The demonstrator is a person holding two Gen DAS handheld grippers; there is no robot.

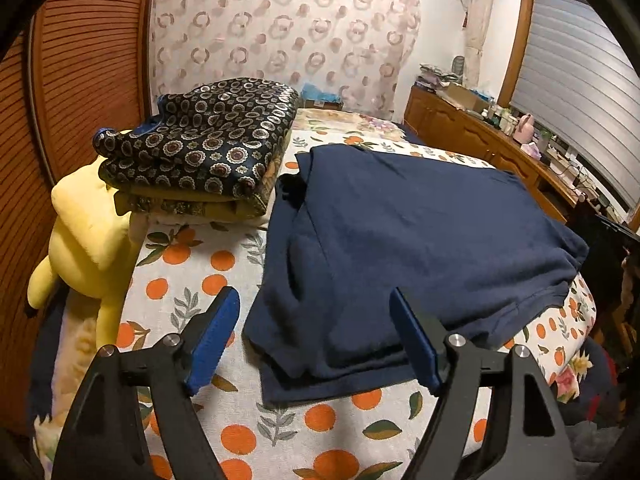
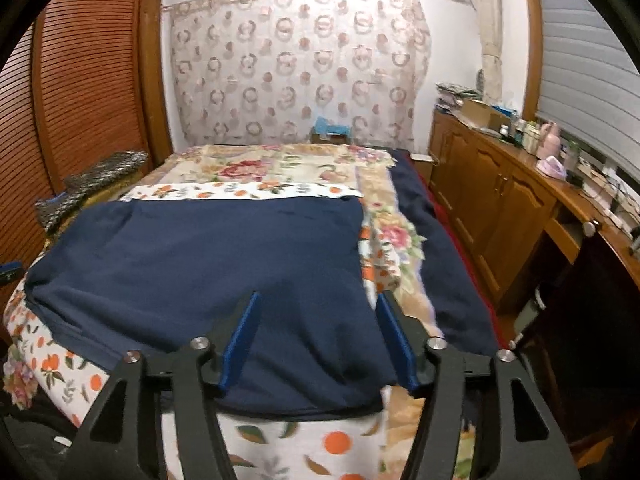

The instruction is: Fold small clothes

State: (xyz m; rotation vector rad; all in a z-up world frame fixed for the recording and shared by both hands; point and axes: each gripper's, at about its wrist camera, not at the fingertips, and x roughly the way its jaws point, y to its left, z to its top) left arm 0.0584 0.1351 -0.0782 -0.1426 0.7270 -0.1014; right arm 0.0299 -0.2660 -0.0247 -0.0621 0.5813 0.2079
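A navy blue garment (image 1: 420, 248) of soft, matte knit lies flat on the bed sheet (image 1: 240, 432), a thin cotton printed with oranges and leaves; it is partly folded, with layered edges at the near side and a stitched hem at the right. The left gripper (image 1: 314, 340) hangs above its near edge, blue ribbed pads spread wide, grasping nothing; the right gripper (image 2: 316, 344) hangs over the near right corner of the same cloth (image 2: 200, 256), its jaws also apart and empty. Beside the garment, at the left, a folded pile of shiny patterned fabric (image 1: 200, 144) rests; a plush yellow toy (image 1: 88, 240) leans next to it.
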